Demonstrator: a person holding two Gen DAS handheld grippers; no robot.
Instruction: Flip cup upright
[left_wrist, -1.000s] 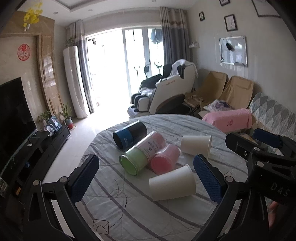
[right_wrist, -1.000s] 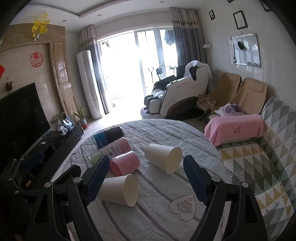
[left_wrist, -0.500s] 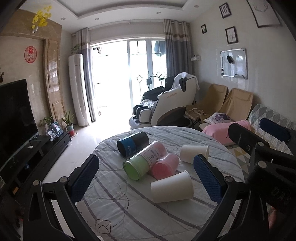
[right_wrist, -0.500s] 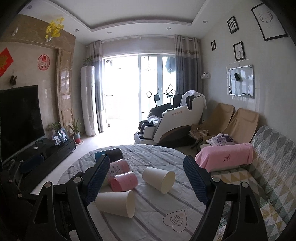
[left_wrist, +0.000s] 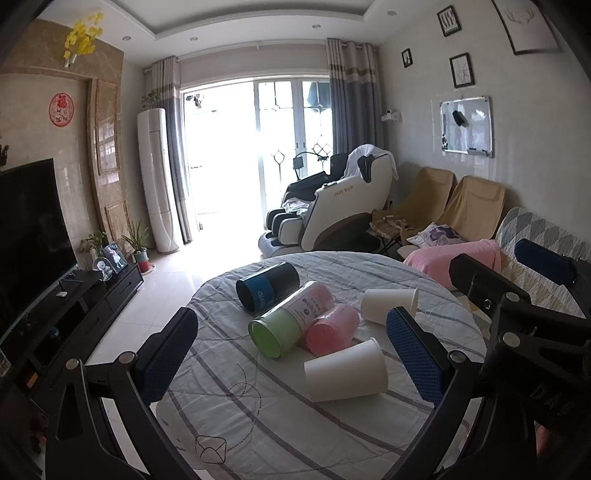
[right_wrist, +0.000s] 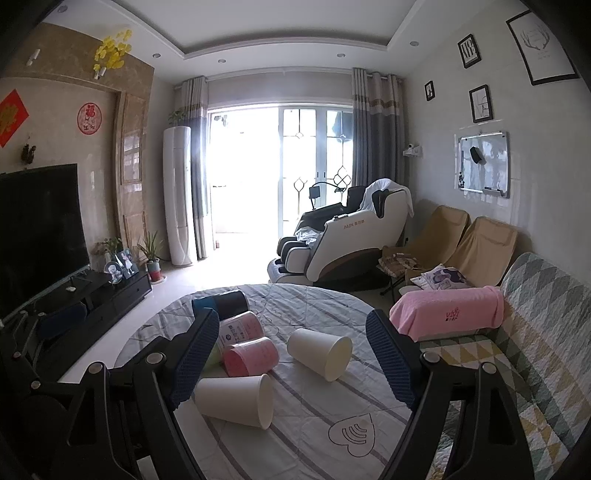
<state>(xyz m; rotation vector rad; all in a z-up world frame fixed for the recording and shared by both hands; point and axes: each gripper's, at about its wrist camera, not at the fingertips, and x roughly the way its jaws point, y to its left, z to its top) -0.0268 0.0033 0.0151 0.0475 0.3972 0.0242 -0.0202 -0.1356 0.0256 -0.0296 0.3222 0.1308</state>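
Several cups lie on their sides on a round table with a striped grey cloth (left_wrist: 258, 424). The near white paper cup (left_wrist: 345, 371) (right_wrist: 236, 398) lies closest. A second white paper cup (left_wrist: 389, 305) (right_wrist: 319, 352) lies farther right. Between them lie a pink cup (left_wrist: 332, 329) (right_wrist: 251, 356), a green and pink cup (left_wrist: 284, 325) (right_wrist: 240, 328), and a blue and black cup (left_wrist: 267, 286) (right_wrist: 219, 304). My left gripper (left_wrist: 291, 360) is open and empty above the table. My right gripper (right_wrist: 291, 356) is open and empty, also above the cups.
A sofa with a patterned cover and a pink towel (right_wrist: 447, 314) stands right of the table. A massage chair (right_wrist: 351, 240) stands behind it. A TV cabinet (right_wrist: 92, 295) runs along the left wall. My right gripper also shows at the right edge of the left wrist view (left_wrist: 517, 295).
Both cameras have tilted up and drawn back a little, so the cups sit lower in view. Both grippers stay open and the cups have not moved.
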